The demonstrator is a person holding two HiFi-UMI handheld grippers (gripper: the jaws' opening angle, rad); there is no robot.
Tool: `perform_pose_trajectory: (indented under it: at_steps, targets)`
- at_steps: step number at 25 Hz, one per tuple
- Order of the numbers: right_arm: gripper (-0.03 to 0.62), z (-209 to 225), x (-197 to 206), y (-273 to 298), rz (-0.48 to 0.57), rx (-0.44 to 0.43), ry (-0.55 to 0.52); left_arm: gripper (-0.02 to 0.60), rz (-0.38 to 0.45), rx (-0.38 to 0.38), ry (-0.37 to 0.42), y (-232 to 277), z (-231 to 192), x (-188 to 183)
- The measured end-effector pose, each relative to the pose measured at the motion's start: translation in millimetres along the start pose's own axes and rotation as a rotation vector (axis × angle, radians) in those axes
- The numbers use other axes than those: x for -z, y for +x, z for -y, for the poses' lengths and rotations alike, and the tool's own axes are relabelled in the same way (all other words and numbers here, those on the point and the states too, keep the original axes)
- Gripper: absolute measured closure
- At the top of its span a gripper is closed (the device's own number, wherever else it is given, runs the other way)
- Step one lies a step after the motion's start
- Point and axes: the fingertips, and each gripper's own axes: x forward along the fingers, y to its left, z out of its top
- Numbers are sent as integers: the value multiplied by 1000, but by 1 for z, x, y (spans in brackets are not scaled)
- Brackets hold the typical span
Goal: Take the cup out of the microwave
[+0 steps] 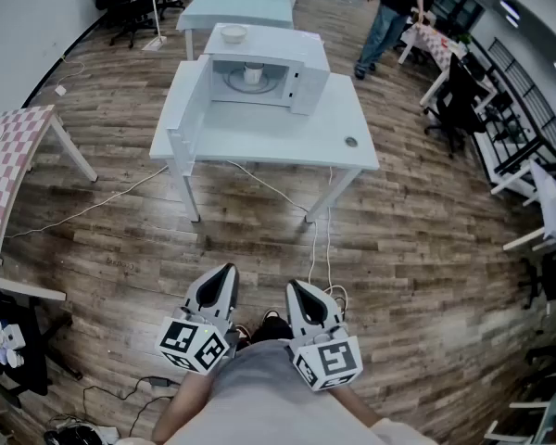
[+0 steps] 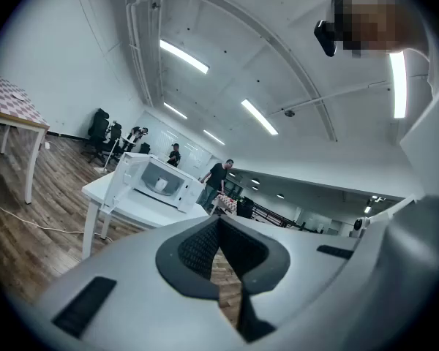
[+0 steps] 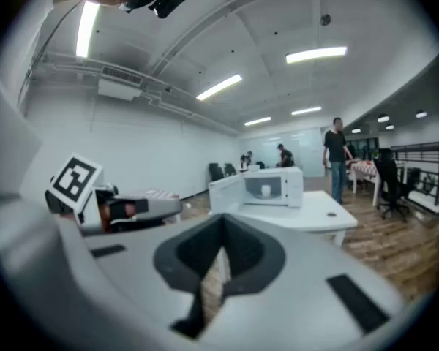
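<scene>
One cup (image 1: 252,74) sitting in one microwave (image 1: 259,77), 12 o'clock; left gripper (image 1: 226,271), right gripper (image 1: 294,287) pressing jaws together, empty; one bowl (image 1: 233,33) showing head-view only

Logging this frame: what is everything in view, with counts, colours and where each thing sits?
microwave: one, white, door open, on the near table
cup: one, white, inside the microwave
bowl: one, white, on top of the microwave
near table: one, white, centre
far table: one, pale, behind the near table
checked table: one, pink-and-white top, left edge
cables: several, white, on the wood floor
office chairs: several, black, far left corner
bystander: one, dark top, far right
left hand-held gripper: one, grey, jaws shut, empty, bottom centre
right hand-held gripper: one, grey, jaws shut, empty, beside the left one
</scene>
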Motion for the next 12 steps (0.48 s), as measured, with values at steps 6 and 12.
perform_pose_trajectory:
  at_steps: [6,12]
  targets:
    - [572,15,-2,1,3,1,9,566,-6,-7,14,9,6,1]
    - [572,37,-5,5,-2,-16,21,566,-12,-10,27,32,14,0]
